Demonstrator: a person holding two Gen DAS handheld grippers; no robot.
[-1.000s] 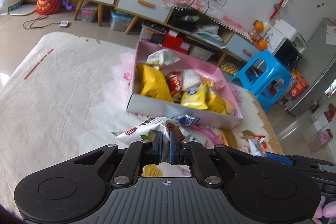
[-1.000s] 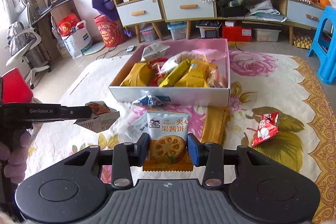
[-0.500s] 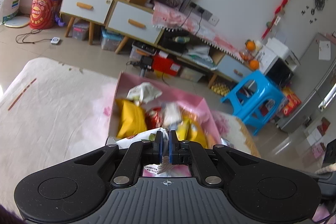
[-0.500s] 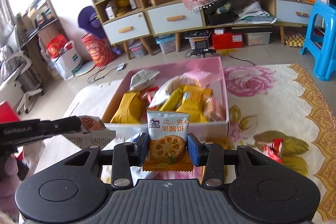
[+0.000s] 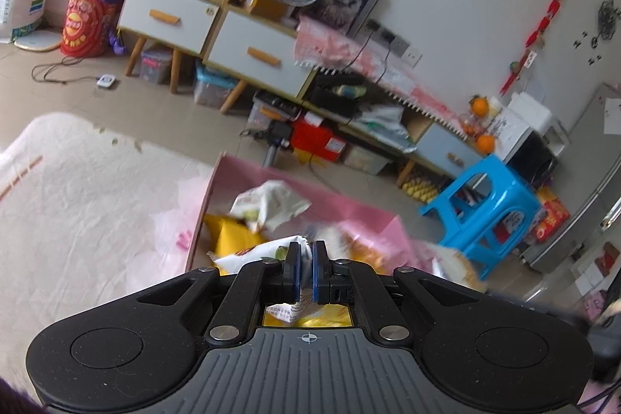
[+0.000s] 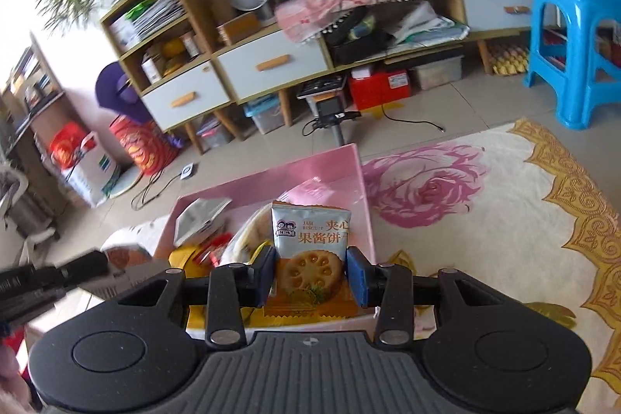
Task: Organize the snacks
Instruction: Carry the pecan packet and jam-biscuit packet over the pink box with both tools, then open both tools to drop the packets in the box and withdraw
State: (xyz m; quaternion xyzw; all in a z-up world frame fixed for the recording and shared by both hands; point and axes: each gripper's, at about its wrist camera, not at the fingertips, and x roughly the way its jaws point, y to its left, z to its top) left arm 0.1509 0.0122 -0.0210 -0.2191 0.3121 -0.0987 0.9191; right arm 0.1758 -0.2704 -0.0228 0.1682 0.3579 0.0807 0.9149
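Observation:
My left gripper (image 5: 305,268) is shut on a white crinkled snack packet (image 5: 258,258) and holds it over the near part of the pink box (image 5: 349,210), which holds yellow and white snack bags. My right gripper (image 6: 310,272) is shut on a pale blue jam biscuit packet (image 6: 308,239) with a biscuit picture, held upright above the same pink box (image 6: 330,173). The left gripper's arm (image 6: 50,282) with its packet shows at the left of the right wrist view.
The box sits on a cream cloth with pink roses (image 6: 434,189) and a gold border. Beyond it are the tiled floor, white-drawer cabinets (image 6: 271,64), a red box and a blue plastic stool (image 6: 574,45).
Both grippers have risen and moved forward over the pink box, each still holding its packet. The loose snacks on the cloth in front of the box have dropped out of view.

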